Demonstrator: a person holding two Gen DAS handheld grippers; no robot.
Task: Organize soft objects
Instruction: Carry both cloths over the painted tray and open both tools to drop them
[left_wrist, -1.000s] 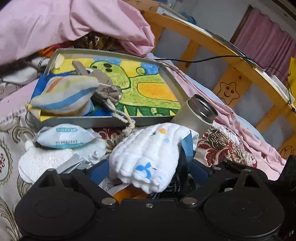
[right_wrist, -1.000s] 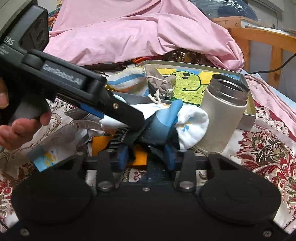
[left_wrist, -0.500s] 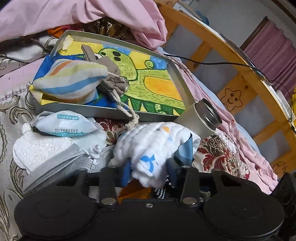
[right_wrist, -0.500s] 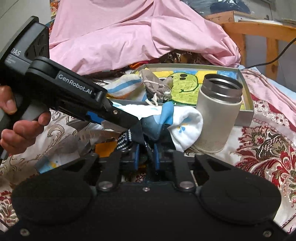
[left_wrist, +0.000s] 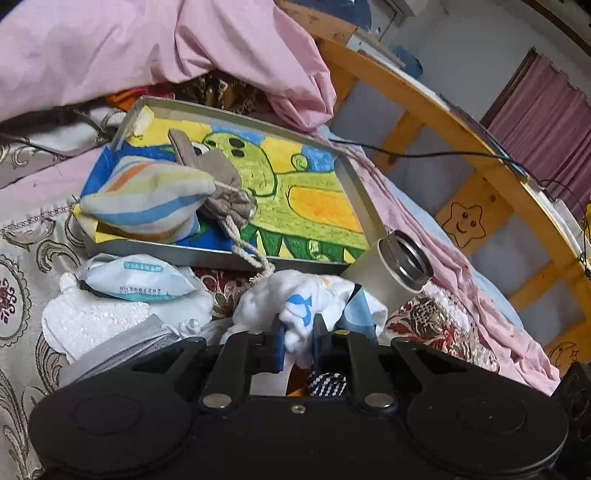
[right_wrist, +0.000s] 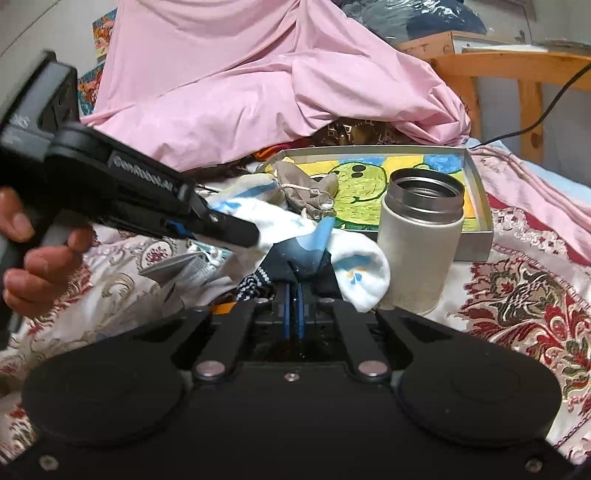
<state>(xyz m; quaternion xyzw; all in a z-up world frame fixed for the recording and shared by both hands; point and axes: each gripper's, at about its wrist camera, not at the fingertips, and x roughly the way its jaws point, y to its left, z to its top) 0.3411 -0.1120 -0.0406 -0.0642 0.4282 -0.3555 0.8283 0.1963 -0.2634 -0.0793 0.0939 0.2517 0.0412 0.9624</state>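
Observation:
A white cloth with blue prints (left_wrist: 295, 302) lies bunched on the bed, tangled with a dark blue cloth (right_wrist: 299, 254). My left gripper (left_wrist: 298, 345) is shut on the white cloth; it also shows in the right wrist view (right_wrist: 255, 236), reaching in from the left. My right gripper (right_wrist: 293, 295) is shut on the dark blue cloth, its pads nearly touching. A shallow metal tray (left_wrist: 221, 254) with a green cartoon picture holds a striped soft bag (left_wrist: 147, 199) and a grey drawstring pouch (left_wrist: 225, 192).
An open grey flask (right_wrist: 421, 243) stands right beside the cloths, in front of the tray. A tissue pack (left_wrist: 136, 280), a white pad (left_wrist: 88, 321) and a grey mask (left_wrist: 122, 350) lie at the left. A pink quilt (right_wrist: 258, 81) is piled behind. A wooden bed rail (left_wrist: 461, 133) runs along the right.
Both grippers have closed from open: the left onto the white cloth, the right onto the dark blue cloth. The left gripper has drawn back a little with the cloth.

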